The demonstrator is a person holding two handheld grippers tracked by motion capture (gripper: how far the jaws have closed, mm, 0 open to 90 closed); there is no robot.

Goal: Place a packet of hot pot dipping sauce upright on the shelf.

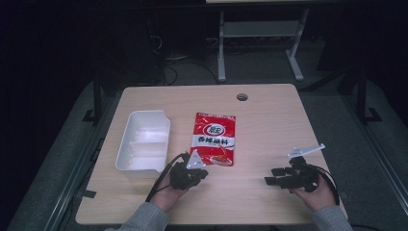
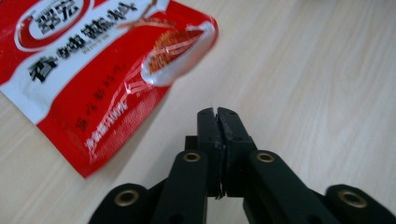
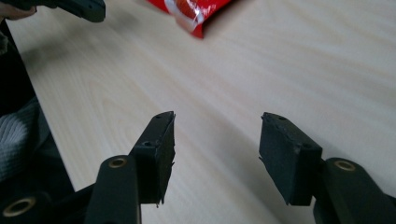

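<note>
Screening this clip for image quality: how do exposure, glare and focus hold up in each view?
High view: dim, surroundings nearly black, table still legible. Left gripper view: bright, glare streaks on the red packet, its print softly blurred. Right gripper view: evenly lit, packet corner soft, the tool near the lens fairly sharp.

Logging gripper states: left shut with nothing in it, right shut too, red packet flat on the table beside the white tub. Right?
Not quite: the right gripper is open, its jaws set wide apart over bare table in the right gripper view. The left gripper is shut on nothing, and the red packet lies flat beside the white tub.
</note>
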